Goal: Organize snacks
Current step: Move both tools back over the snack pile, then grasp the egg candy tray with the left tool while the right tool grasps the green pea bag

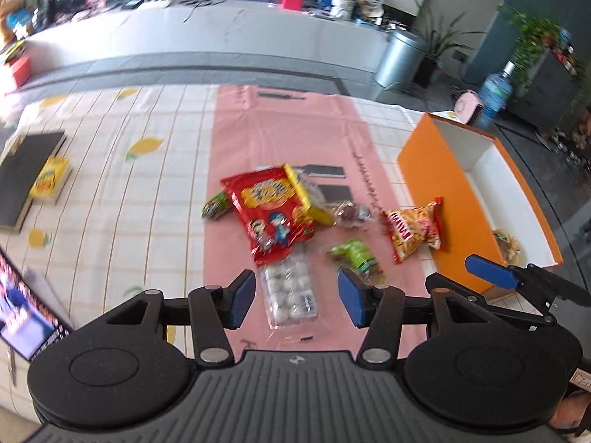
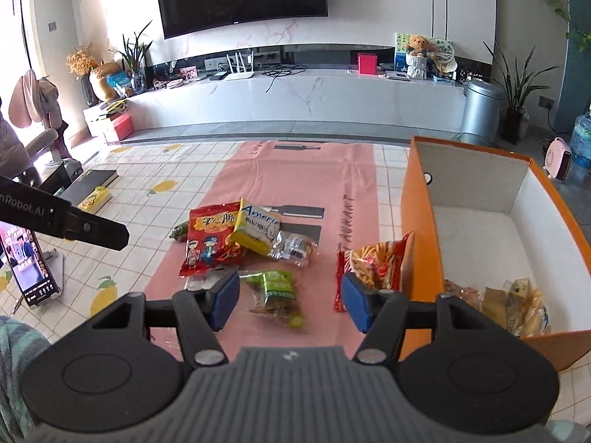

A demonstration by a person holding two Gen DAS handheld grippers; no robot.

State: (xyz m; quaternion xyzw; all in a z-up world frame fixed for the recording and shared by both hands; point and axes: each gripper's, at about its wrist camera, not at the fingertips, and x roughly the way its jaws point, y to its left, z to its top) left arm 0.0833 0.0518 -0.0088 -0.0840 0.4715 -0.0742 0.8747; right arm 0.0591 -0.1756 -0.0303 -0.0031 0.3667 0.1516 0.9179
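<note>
My left view is smeared, so the print on the red bag [image 1: 271, 214] and the green packet [image 1: 356, 258] can't be read. The red bag covers the top of the clear tray [image 1: 291, 291] and most of a small green snack [image 1: 215, 205]. The phone [image 2: 29, 262] is cut by the frame edge, and the wrappers in the box [image 2: 421, 199] are too small to identify.
</note>
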